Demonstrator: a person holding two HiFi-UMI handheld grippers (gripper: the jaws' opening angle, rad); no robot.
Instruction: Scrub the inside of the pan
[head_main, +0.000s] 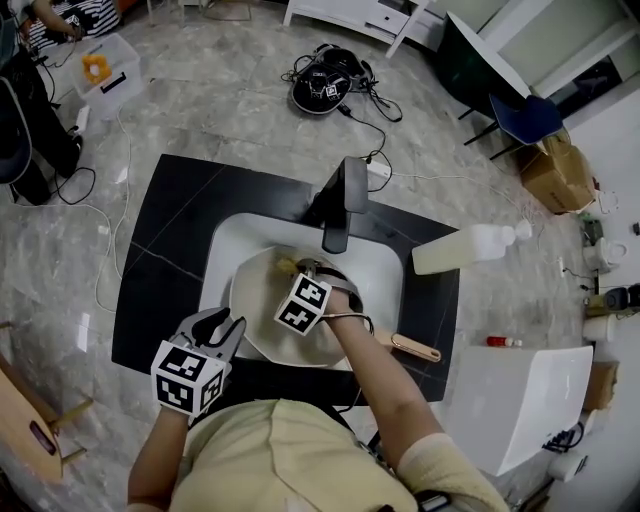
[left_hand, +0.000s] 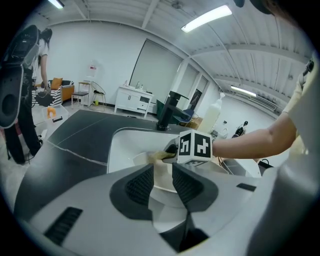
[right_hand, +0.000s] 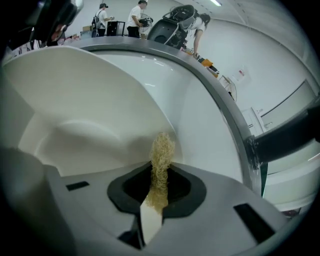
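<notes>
Down in the white sink (head_main: 385, 262), set into a black surface (head_main: 165, 235), a cream pan (head_main: 255, 305) fills most of the basin, with its wooden handle (head_main: 415, 348) reaching out over the sink's edge toward 4 o'clock. A black faucet (head_main: 342, 200) stands at the sink's 12 o'clock, its spout hanging over the far side of the pan. On the surface at 3 o'clock a pale plastic bottle (head_main: 470, 248) lies on its side, cap pointing away from the sink. The right gripper (right_hand: 160, 182) reaches into the pan from the near side, its jaws pinching a yellowish, fibrous scrubber (right_hand: 162, 150). The scrubber's free end sticks out past the jaw tips and meets the pan's smooth inner wall near the 12 o'clock side, under the faucet. The right gripper view shows that wall curving up on the left and the sink's rim beyond it on the right. The left gripper (head_main: 228, 328) sits at the pan's 7 o'clock rim, at the near left corner of the sink. Its jaws stand a little apart with nothing clamped between the pads. The pan's rim seems to lie just beyond and below them rather than in their grip, though the left gripper view is too close to be sure they do not touch it.
</notes>
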